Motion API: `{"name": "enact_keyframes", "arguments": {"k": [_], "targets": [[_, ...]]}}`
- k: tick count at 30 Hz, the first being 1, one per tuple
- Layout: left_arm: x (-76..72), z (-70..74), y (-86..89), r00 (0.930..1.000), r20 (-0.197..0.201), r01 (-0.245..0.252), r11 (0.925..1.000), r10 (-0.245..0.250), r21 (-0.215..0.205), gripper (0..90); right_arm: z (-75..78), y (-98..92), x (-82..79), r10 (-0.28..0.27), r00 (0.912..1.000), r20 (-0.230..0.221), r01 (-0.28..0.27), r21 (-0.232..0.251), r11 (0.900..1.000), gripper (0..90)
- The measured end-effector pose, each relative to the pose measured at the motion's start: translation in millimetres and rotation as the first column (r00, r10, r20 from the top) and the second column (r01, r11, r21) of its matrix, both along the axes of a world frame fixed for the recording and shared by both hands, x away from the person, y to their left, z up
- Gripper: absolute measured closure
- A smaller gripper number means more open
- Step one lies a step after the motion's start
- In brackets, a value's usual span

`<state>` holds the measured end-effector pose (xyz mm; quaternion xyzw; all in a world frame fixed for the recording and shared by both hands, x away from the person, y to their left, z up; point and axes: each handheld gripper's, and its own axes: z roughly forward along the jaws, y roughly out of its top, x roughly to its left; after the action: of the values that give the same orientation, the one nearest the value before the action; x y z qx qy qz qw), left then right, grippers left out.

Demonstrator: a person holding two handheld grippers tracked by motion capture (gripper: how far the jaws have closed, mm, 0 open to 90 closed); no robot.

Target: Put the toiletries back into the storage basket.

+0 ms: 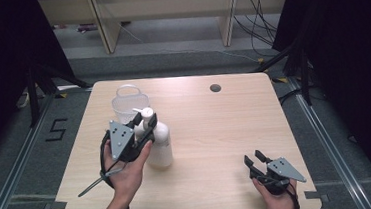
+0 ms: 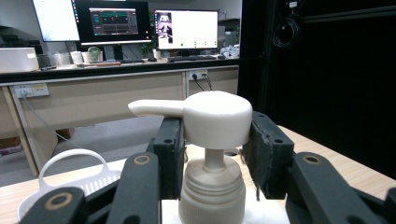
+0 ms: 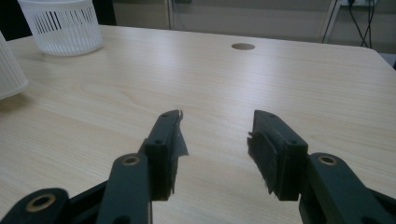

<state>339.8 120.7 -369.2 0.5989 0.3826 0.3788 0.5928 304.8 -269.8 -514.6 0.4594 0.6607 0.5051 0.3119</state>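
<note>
A white pump bottle (image 1: pixel 159 145) stands upright on the left half of the wooden table (image 1: pixel 216 132). My left gripper (image 1: pixel 145 123) is shut on its pump head (image 2: pixel 217 119), one pad pressing each side, with the spout pointing left past the jaw in the left gripper view. The bottle's neck (image 2: pixel 212 191) sits below, between the jaws. My right gripper (image 1: pixel 253 157) rests low near the table's front right edge, its jaws open with nothing between them (image 3: pixel 215 135). The bottle's ribbed base (image 3: pixel 9 70) shows at the left edge of the right gripper view.
A white slotted basket (image 1: pixel 130 101) with a handle stands just behind the bottle; the basket (image 3: pixel 63 25) is also far left in the right gripper view. A round cable hole (image 1: pixel 216 88) lies near the table's far edge. Desks with monitors (image 2: pixel 116 23) stand beyond.
</note>
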Motion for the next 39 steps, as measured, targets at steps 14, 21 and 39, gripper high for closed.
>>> {"name": "enact_keyframes", "arguments": {"k": [14,21,39], "targets": [[3.3,11.2,7.0,0.9996,0.022,-0.017,0.9999,0.017,0.001,59.5,0.0,0.0,-0.2,0.001,1.0000,0.000,-0.001,0.002,1.000,53.0],[4.4,15.4,9.2,0.9994,0.029,-0.020,0.9998,0.020,0.007,59.5,-0.4,0.1,0.3,0.001,1.0000,0.006,-0.001,-0.002,1.000,52.9],[8.2,24.1,15.3,0.9993,0.029,-0.025,0.9997,0.025,0.008,59.5,-0.5,0.3,0.8,0.004,1.0000,0.007,-0.004,0.000,1.000,52.4]]}}
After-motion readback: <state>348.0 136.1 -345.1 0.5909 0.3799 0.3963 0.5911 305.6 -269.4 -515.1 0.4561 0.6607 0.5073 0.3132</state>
